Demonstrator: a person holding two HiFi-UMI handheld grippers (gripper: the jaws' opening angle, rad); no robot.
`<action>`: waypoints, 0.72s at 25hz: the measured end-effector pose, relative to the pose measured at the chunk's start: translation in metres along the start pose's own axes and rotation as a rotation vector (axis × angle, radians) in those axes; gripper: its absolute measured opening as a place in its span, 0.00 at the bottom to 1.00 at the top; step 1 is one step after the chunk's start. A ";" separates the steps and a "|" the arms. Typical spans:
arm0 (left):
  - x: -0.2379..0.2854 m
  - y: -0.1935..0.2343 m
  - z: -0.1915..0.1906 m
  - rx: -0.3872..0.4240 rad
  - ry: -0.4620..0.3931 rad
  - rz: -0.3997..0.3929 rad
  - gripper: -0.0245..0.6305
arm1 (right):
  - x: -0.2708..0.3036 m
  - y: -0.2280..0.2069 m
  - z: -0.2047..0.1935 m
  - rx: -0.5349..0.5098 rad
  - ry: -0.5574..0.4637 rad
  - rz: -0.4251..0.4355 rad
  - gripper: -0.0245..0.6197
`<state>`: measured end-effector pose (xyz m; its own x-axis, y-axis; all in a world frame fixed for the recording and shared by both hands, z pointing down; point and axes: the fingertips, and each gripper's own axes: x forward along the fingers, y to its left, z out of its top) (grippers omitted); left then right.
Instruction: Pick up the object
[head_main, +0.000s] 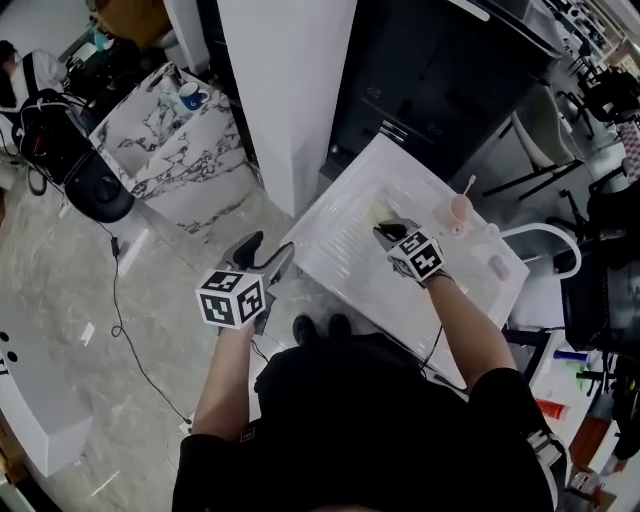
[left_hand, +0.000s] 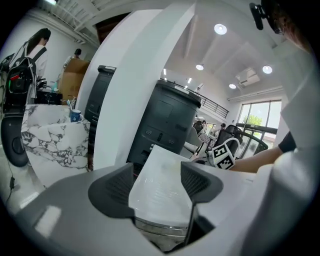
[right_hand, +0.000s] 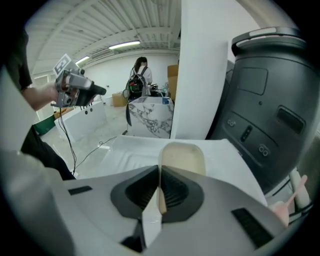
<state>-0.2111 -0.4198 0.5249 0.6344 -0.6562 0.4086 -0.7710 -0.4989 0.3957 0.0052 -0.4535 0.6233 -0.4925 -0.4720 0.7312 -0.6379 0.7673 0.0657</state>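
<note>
A cream, round-cornered shallow dish (right_hand: 184, 157) lies on the white ribbed table top (head_main: 340, 245). My right gripper (right_hand: 159, 187) is shut on the dish's near rim, with the thin edge pinched between the dark pads. From the head view, the right gripper (head_main: 395, 232) is over the table's middle and the dish (head_main: 381, 211) shows just beyond it. My left gripper (head_main: 265, 250) hangs off the table's left edge, open and holding nothing. In the left gripper view, only the table top (left_hand: 160, 175) shows between the spread fingers of the left gripper (left_hand: 157, 182).
A pink cup with a stick in it (head_main: 460, 208) stands at the table's far right. A white pillar (head_main: 290, 90) and a big dark machine (head_main: 440, 70) rise behind the table. A marble-patterned box (head_main: 175, 150) and a backpack (head_main: 50, 130) are at the left.
</note>
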 end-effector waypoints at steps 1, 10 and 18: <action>0.003 0.000 0.004 0.015 -0.001 -0.013 0.50 | -0.006 -0.002 0.004 0.019 -0.020 -0.015 0.08; 0.028 -0.017 0.034 0.111 -0.016 -0.085 0.50 | -0.068 -0.003 0.042 0.121 -0.219 -0.085 0.08; 0.051 -0.066 0.070 0.197 -0.068 -0.079 0.45 | -0.151 -0.024 0.056 0.235 -0.445 -0.105 0.08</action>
<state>-0.1322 -0.4601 0.4616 0.6929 -0.6442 0.3239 -0.7196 -0.6468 0.2527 0.0617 -0.4245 0.4737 -0.5903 -0.7194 0.3661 -0.7881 0.6117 -0.0687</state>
